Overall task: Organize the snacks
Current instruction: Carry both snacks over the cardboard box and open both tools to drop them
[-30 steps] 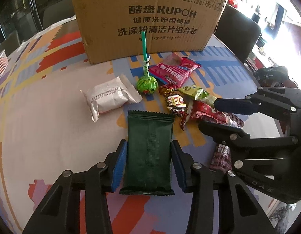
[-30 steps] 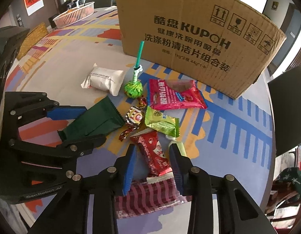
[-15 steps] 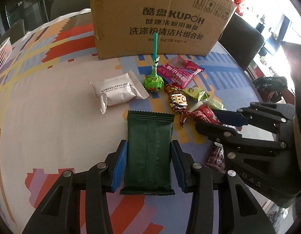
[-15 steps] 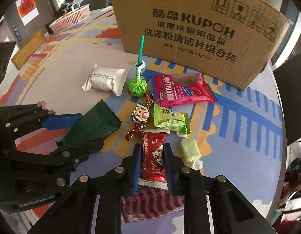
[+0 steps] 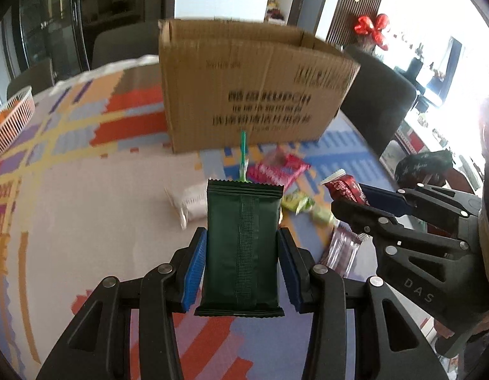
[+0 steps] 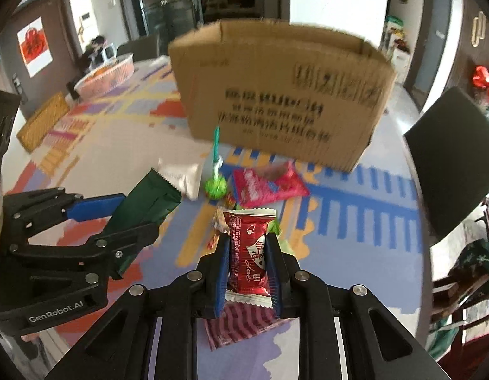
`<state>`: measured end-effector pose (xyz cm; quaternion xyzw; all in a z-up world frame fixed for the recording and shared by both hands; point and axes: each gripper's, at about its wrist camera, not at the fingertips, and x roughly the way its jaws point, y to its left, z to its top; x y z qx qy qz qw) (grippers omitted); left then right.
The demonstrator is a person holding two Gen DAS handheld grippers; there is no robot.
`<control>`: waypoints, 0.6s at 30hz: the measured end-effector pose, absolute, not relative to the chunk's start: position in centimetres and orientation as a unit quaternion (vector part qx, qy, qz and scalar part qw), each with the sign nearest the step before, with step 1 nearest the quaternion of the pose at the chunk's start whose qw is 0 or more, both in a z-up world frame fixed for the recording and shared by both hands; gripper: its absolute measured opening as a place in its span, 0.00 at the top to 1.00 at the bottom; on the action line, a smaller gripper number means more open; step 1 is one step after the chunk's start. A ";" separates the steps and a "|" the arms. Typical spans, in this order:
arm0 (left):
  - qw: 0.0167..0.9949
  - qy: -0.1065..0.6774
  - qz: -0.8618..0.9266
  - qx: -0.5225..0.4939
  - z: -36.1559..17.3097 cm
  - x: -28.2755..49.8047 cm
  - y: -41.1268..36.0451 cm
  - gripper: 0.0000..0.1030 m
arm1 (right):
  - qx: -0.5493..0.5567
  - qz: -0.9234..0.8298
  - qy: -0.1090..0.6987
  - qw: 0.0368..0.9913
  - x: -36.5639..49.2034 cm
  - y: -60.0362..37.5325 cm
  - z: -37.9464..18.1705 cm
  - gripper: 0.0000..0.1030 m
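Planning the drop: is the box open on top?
Open: the box shows no lid or closed flaps, and its far inner wall is visible. Contents cannot be seen.

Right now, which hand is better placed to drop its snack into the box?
Neither clearly: left gripper clamps the green pack, right gripper the red pack, both facing the box.

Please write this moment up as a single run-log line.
left gripper: shut on green packet, lifted | right gripper: shut on red packet, lifted | cardboard box: ahead, open top
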<state>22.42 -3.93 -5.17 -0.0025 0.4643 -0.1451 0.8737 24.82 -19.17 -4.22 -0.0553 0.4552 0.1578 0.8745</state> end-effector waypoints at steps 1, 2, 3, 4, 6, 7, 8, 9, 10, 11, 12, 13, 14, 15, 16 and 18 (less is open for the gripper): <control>0.876 0.461 -0.145 -0.002 -4.7 22.5 -3.8 0.57 | -0.052 0.158 0.450 0.877 24.9 -19.3 -3.8 0.78; 0.880 0.454 -0.143 -0.002 -4.1 22.8 -3.7 0.57 | -0.047 0.156 0.444 0.881 25.0 -19.4 -3.2 0.78; 0.881 0.451 -0.142 -0.003 -3.7 23.0 -3.7 0.57 | -0.044 0.154 0.438 0.884 25.1 -19.3 -2.7 0.78; 0.884 0.445 -0.142 -0.006 -3.1 23.2 -3.6 0.57 | -0.040 0.154 0.431 0.888 25.2 -19.4 -2.1 0.78; 0.889 0.434 -0.143 -0.007 -2.0 23.6 -3.6 0.57 | -0.036 0.153 0.421 0.893 25.5 -19.2 -1.1 0.78; 0.891 0.430 -0.142 -0.006 -1.7 23.7 -3.6 0.57 | -0.034 0.154 0.416 0.896 25.7 -19.2 -0.6 0.78; 0.895 0.424 -0.142 -0.006 -1.1 23.9 -3.5 0.57 | -0.032 0.155 0.411 0.898 25.8 -19.1 -0.1 0.78; 0.898 0.417 -0.141 -0.004 -0.5 24.1 -3.5 0.57 | -0.030 0.155 0.407 0.900 26.0 -19.1 0.3 0.78; 0.901 0.410 -0.142 -0.003 0.1 24.4 -3.5 0.57 | -0.028 0.155 0.401 0.902 26.2 -19.1 0.9 0.78; 0.903 0.406 -0.143 -0.004 0.6 24.6 -3.4 0.57 | -0.027 0.154 0.397 0.904 26.3 -19.0 1.2 0.78; 0.904 0.402 -0.142 -0.004 1.1 24.8 -3.4 0.57 | -0.026 0.153 0.394 0.906 26.5 -19.0 1.6 0.78; 0.907 0.396 -0.141 -0.003 1.6 25.0 -3.3 0.57 | -0.024 0.152 0.390 0.908 26.7 -19.0 2.1 0.78; 0.910 0.391 -0.140 -0.002 2.1 25.3 -3.3 0.57 | -0.021 0.151 0.386 0.910 27.0 -19.0 2.5 0.78; 0.912 0.387 -0.140 -0.001 2.5 25.5 -3.3 0.57 | -0.017 0.150 0.382 0.912 27.2 -19.1 2.9 0.78; 0.914 0.381 -0.137 0.000 3.1 25.9 -3.2 0.57 | -0.012 0.149 0.379 0.913 27.5 -19.1 3.2 0.78; 0.918 0.373 -0.135 0.000 3.9 26.3 -3.1 0.57 | -0.004 0.147 0.371 0.917 28.0 -19.2 3.9 0.78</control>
